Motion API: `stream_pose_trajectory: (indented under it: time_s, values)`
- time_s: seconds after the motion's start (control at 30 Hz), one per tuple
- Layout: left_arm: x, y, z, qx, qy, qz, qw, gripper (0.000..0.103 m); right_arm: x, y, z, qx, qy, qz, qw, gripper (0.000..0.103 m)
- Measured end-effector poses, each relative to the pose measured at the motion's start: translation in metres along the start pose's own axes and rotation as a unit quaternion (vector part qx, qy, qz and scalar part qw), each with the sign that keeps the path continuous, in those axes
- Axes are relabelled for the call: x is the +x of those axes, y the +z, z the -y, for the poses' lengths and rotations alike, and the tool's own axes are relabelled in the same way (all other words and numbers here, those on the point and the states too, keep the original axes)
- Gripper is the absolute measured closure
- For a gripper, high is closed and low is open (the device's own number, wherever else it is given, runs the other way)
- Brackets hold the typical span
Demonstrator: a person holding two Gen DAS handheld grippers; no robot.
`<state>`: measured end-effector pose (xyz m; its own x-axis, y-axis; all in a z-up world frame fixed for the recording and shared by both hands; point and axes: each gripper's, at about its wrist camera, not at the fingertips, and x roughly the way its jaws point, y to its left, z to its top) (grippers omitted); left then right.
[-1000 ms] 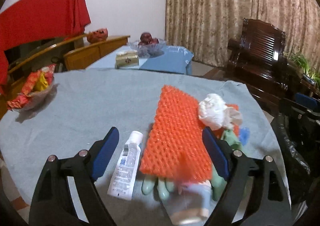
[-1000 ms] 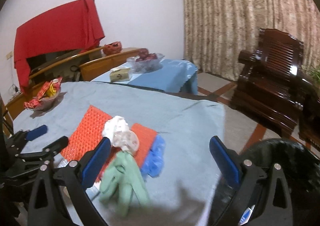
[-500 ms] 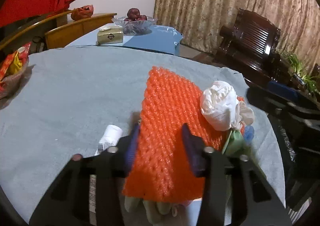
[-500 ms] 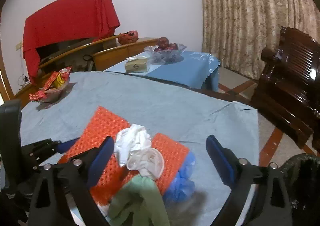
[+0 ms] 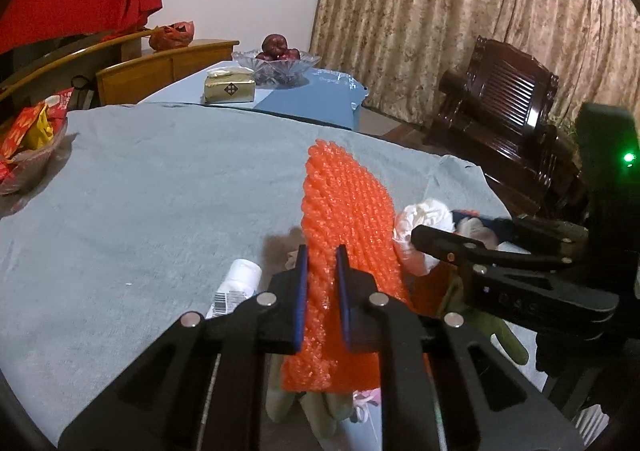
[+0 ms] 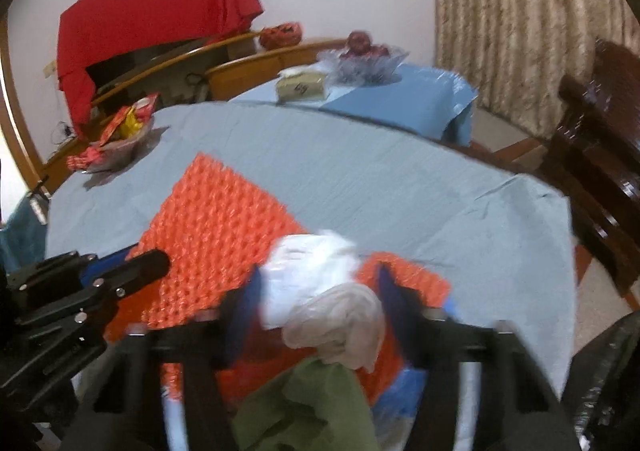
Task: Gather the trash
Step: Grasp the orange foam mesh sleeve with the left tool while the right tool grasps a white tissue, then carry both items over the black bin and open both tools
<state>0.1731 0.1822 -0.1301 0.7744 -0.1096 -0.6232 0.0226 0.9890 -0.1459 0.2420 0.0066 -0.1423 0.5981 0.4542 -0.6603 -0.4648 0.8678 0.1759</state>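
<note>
We are pinching the orange foam mesh sheet [image 5: 344,219] in the left gripper [image 5: 322,271], right gripper [image 6: 316,303] half-closed around the crumpled white plastic bag [image 6: 320,291]; lifting risks dragging the pile.

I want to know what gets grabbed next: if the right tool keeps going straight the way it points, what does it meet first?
Most likely the white wad, which sits between the right tool's blurred fingers, atop the orange mesh. The mesh lies beneath and beyond it; depth is uncertain.
</note>
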Motion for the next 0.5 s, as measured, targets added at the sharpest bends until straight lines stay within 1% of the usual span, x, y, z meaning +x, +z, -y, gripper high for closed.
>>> stream_pose_trajectory:
  time_s: [0.03, 0.13, 0.3, 0.5]
  values:
    - [-0.002, 0.001, -0.001, -0.003, 0.0, 0.003, 1.0, 0.091, -0.002, 0.0, 0.0, 0.001, 0.001, 0.001, 1.0, 0.069]
    - [-0.01, 0.004, -0.002, -0.012, 0.004, 0.014, 0.9998, 0.091, -0.015, 0.003, -0.001, 0.001, 0.012, 0.017, 1.0, 0.076]
    - [-0.031, 0.014, 0.005, -0.012, 0.007, 0.041, 0.9991, 0.092, -0.048, 0.014, -0.002, 0.003, 0.019, 0.057, 0.998, 0.079]
    - [-0.058, 0.03, 0.019, -0.006, 0.008, 0.071, 0.9974, 0.092, -0.09, 0.03, -0.004, -0.001, 0.017, 0.104, 0.994, 0.079]
